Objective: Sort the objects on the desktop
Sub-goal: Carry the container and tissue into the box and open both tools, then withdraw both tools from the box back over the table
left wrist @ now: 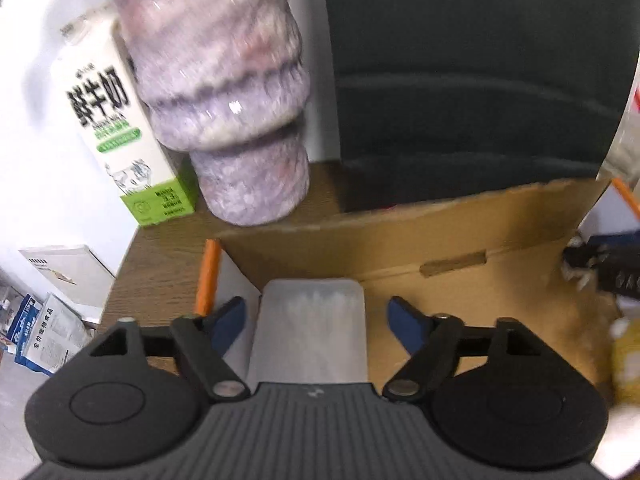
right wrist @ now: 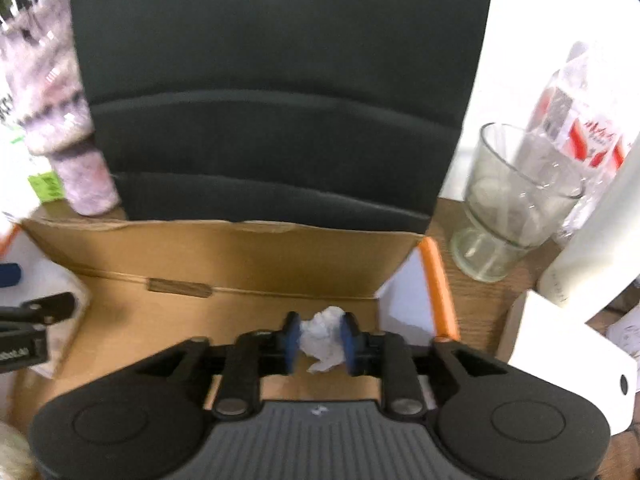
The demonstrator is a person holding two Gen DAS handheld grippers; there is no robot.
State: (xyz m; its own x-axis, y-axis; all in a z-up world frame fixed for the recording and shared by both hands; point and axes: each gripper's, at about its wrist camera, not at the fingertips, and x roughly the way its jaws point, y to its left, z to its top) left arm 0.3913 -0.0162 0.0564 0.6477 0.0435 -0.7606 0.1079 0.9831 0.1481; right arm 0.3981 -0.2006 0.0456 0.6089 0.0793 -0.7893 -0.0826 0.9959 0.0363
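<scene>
Both grippers hung over the open cardboard box (right wrist: 224, 256) on the wooden surface (left wrist: 160, 264). Left gripper (left wrist: 316, 316) had its fingers wide apart around a frosted plastic case (left wrist: 312, 332), not pinching it. Right gripper (right wrist: 319, 342) fingers sat close beside a crumpled paper wad (right wrist: 322, 336); couldn't tell whether they pressed it.

Box (right wrist: 224, 256): you see matt brown cardboard, its top edge ragged.
Paper wad (right wrist: 324, 338): white, crumpled, rough.
Glass (right wrist: 508, 208), at 3 o'clock from the box: clear, glossy.
Tabletop (left wrist: 160, 272): wood grain, dull brown.
Milk carton (left wrist: 116, 140): smooth printed card.
Packet (left wrist: 312, 332): your left view shows frosted, smooth plastic.
Tumbler (left wrist: 224, 92), at 11 o'clock: mottled purple, shiny.
</scene>
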